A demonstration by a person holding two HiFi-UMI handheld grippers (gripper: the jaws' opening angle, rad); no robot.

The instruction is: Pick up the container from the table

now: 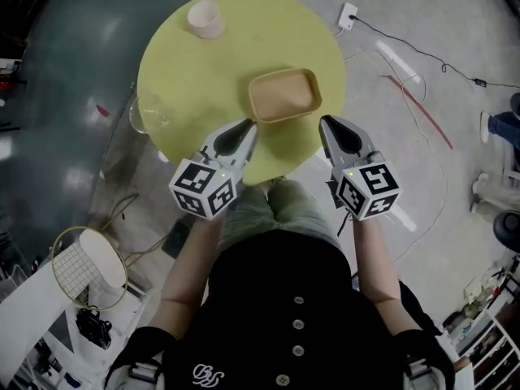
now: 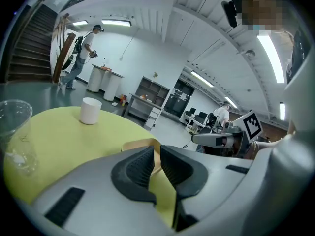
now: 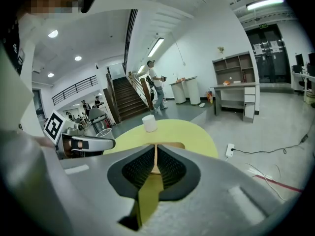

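A shallow tan rectangular container (image 1: 284, 94) lies on the round yellow-green table (image 1: 203, 71), near its front edge. My left gripper (image 1: 248, 126) is shut and empty, its tip just short of the container's near left corner. My right gripper (image 1: 327, 123) is also shut and empty, off the container's near right corner. In the left gripper view the container's rim (image 2: 140, 144) shows just beyond the closed left gripper (image 2: 156, 156), with the right gripper (image 2: 216, 139) to the right. In the right gripper view the container (image 3: 170, 145) lies past the closed right gripper (image 3: 155, 163).
A white cup (image 1: 205, 19) stands at the table's far left and a clear plastic cup (image 1: 150, 114) at its left edge. On the floor are a power strip (image 1: 348, 15) with cables at the right and a racket (image 1: 85, 266) at the lower left.
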